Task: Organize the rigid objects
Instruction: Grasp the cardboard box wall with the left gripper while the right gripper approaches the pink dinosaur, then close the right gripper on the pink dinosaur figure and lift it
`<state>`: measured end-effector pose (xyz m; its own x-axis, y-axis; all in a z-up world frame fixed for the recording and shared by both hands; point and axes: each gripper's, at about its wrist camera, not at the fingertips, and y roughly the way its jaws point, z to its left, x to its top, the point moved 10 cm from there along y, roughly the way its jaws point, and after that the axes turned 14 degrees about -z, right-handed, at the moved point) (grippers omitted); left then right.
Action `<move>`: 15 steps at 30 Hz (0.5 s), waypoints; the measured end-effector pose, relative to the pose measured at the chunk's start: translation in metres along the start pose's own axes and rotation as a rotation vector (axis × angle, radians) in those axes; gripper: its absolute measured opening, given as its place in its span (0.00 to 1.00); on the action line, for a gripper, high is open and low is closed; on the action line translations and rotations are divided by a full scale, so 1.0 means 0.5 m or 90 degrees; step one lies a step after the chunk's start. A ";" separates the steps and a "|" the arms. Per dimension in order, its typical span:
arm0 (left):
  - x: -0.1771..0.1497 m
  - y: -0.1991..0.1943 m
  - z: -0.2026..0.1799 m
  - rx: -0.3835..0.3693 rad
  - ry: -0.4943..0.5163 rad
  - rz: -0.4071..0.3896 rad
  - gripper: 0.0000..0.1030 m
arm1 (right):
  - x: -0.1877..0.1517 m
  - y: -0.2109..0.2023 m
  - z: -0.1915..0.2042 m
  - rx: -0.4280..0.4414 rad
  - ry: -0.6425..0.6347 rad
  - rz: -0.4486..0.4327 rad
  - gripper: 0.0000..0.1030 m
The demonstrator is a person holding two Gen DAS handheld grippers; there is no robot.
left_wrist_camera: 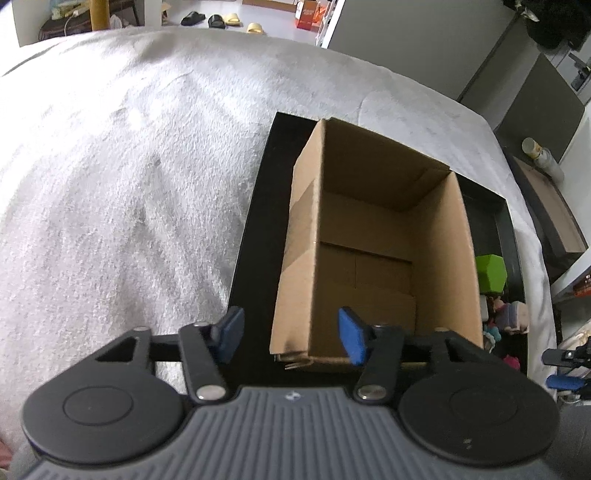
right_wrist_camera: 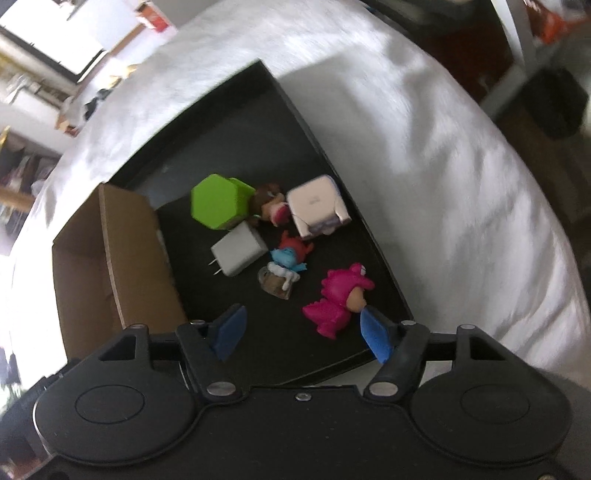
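Cardboard box [left_wrist_camera: 373, 236] on black tray [right_wrist_camera: 325, 177]; toys alongside; left gripper [left_wrist_camera: 291, 336], right gripper [right_wrist_camera: 301, 330] fingers released.

light: even indoor, soft shadows | left wrist: sharp | right wrist: motion-blurred, glare upper left | edges: fisheye-bent

A white fuzzy blanket [left_wrist_camera: 129, 177] covers the bed, and beyond its far edge black slippers [left_wrist_camera: 201, 18] and yellow slippers [left_wrist_camera: 243, 22] lie on the floor near an orange box [left_wrist_camera: 308, 16], while a pale cup [left_wrist_camera: 532, 146] stands off to the right.
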<state>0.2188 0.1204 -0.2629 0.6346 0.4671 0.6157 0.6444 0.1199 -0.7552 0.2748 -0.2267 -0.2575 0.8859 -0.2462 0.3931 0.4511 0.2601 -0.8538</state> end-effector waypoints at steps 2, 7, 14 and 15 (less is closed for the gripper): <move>-0.003 0.012 -0.001 -0.006 -0.006 0.007 0.47 | -0.002 0.017 -0.002 -0.014 0.009 0.009 0.66; -0.011 0.039 -0.003 -0.014 -0.007 0.026 0.30 | -0.007 0.058 -0.007 -0.039 0.049 0.036 0.63; -0.014 0.042 -0.002 -0.012 -0.006 0.028 0.16 | -0.011 0.094 -0.017 -0.073 0.064 0.056 0.58; -0.014 0.042 -0.002 -0.012 -0.005 0.028 0.16 | -0.013 0.097 -0.018 -0.078 0.061 0.057 0.58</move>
<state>0.2283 0.1188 -0.2830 0.6592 0.4778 0.5807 0.6246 0.0822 -0.7766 0.2903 -0.2207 -0.3045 0.9047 -0.3167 0.2849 0.3497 0.1705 -0.9212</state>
